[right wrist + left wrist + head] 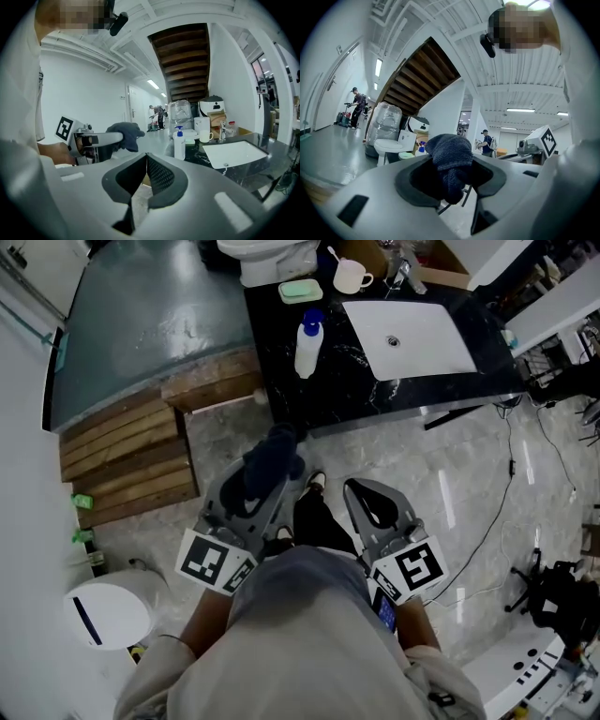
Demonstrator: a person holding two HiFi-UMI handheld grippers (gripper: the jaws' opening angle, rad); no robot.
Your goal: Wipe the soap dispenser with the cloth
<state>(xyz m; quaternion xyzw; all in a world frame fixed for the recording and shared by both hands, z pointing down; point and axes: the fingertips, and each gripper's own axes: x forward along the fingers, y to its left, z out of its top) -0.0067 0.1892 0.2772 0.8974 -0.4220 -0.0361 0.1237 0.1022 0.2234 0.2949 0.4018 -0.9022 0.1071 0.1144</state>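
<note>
The soap dispenser (308, 343), a white bottle with a blue pump, stands upright on the black marble counter (356, 381), left of the white sink (412, 334). My left gripper (278, 468) is shut on a dark blue cloth (268, 452), bunched over its tips, and is held over the floor short of the counter's front edge. In the left gripper view the cloth (449, 159) fills the jaws. My right gripper (355, 487) is shut with nothing in it, beside the left one. The right gripper view shows the dispenser (179, 143) ahead and the cloth (124, 133) at the left.
A green soap dish (300, 291), a white mug (351, 277) and a faucet (401, 273) stand at the counter's back. A toilet (267, 257) is behind it. Wooden slats (131, 456) and a white bin (108, 615) lie at the left, cables (511, 465) on the right floor.
</note>
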